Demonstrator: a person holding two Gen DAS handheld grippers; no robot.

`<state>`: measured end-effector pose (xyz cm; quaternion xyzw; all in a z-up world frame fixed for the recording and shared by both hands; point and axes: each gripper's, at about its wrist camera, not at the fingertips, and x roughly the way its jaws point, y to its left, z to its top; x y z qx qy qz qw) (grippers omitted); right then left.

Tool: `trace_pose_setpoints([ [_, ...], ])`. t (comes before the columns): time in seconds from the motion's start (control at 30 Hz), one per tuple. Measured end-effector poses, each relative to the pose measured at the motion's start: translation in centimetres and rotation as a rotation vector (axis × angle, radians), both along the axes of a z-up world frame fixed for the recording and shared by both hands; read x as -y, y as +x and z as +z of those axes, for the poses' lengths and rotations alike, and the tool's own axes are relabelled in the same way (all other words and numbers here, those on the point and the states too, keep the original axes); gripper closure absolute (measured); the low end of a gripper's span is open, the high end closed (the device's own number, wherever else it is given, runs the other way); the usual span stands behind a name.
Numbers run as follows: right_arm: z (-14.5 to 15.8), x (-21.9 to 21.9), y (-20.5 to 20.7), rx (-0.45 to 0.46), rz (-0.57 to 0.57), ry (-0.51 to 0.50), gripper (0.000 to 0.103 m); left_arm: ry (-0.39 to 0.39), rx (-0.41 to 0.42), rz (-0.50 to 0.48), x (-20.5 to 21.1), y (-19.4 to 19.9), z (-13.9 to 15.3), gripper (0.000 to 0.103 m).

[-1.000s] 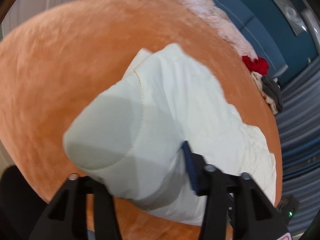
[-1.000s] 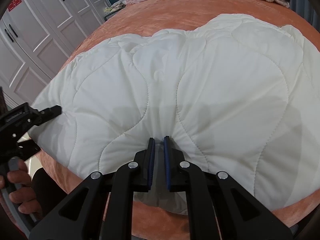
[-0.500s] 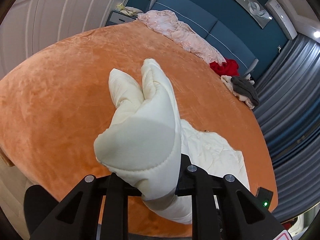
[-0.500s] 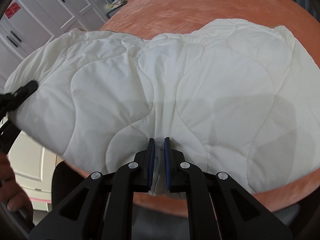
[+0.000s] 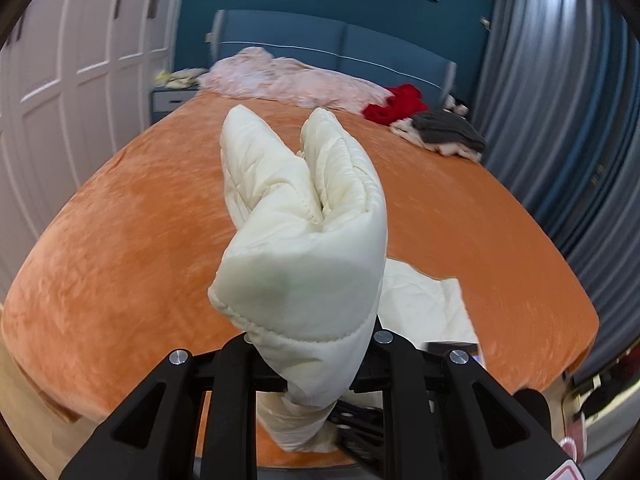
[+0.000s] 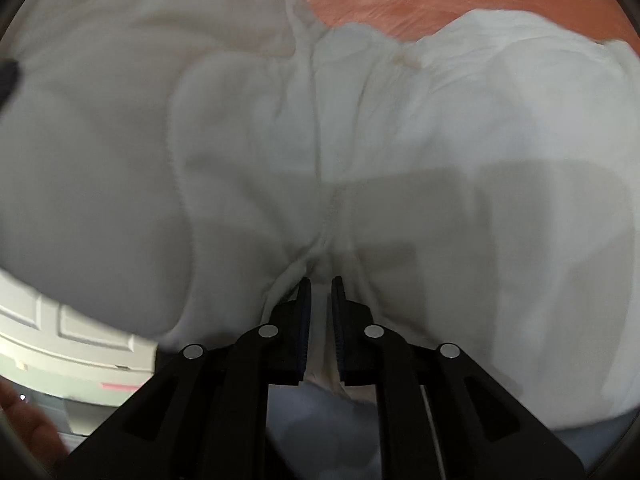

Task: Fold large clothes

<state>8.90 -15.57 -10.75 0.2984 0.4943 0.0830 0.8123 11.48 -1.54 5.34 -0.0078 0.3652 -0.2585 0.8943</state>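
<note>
A cream quilted garment (image 5: 304, 216) is the task's item. In the left wrist view my left gripper (image 5: 312, 344) is shut on a bunched edge of it, which stands up in two padded lobes above the orange bed (image 5: 120, 248); its fingertips are hidden by the cloth. The garment's far part (image 5: 424, 300) lies on the bed beyond. In the right wrist view my right gripper (image 6: 321, 292) is shut on another edge of the garment (image 6: 280, 140), which is lifted and fills the view, blurred.
A pink cloth (image 5: 288, 78), a red cloth (image 5: 400, 104) and a grey-and-cream pile (image 5: 444, 132) lie at the bed's head by the blue headboard (image 5: 340, 48). White wardrobe doors (image 5: 72, 64) stand left, grey curtains (image 5: 568, 100) right. A hand (image 6: 24, 420) shows lower left.
Both grippers have risen with the garment, lifting its near edge off the bed. The left view has tilted up to the headboard; the cloth now fills the right view.
</note>
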Motion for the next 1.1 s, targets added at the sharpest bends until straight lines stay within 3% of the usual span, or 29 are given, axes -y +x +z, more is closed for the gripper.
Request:
trace_pose_setpoints([
  [0.17, 1.6, 5.9, -5.1, 0.015, -0.139, -0.017, 0.091, 0.023, -0.018, -0.076, 3.3, -0.8, -0.5, 0.088],
  [0.33, 2.3, 9.2, -8.7, 0.013, -0.212, -0.096, 0.091, 0.071, -0.038, -0.151, 7.2, -2.0, -1.5, 0.087],
  [0.67, 3.9, 11.8, -10.7, 0.016, -0.269, -0.171, 0.091, 0.198, -0.137, -0.231, 13.9, -4.0, -7.4, 0.082],
  [0.87, 4.7, 13.3, -11.8, 0.021, -0.298, -0.177, 0.091, 0.225, -0.121, -0.236, 14.3, -5.4, -7.8, 0.065],
  [0.97, 6.1, 14.4, -12.9, 0.048, -0.320, -0.178, 0.078, 0.226, -0.125, -0.235, 13.8, -5.7, -7.0, 0.059],
  [1.07, 8.5, 14.6, -13.2, 0.103, -0.326, -0.184, 0.072, 0.179, -0.145, -0.247, 12.2, -5.9, -5.5, 0.051],
  [1.1, 9.7, 14.5, -13.3, 0.130, -0.324, -0.190, 0.065, 0.155, -0.152, -0.252, 11.7, -6.1, -5.0, 0.045],
])
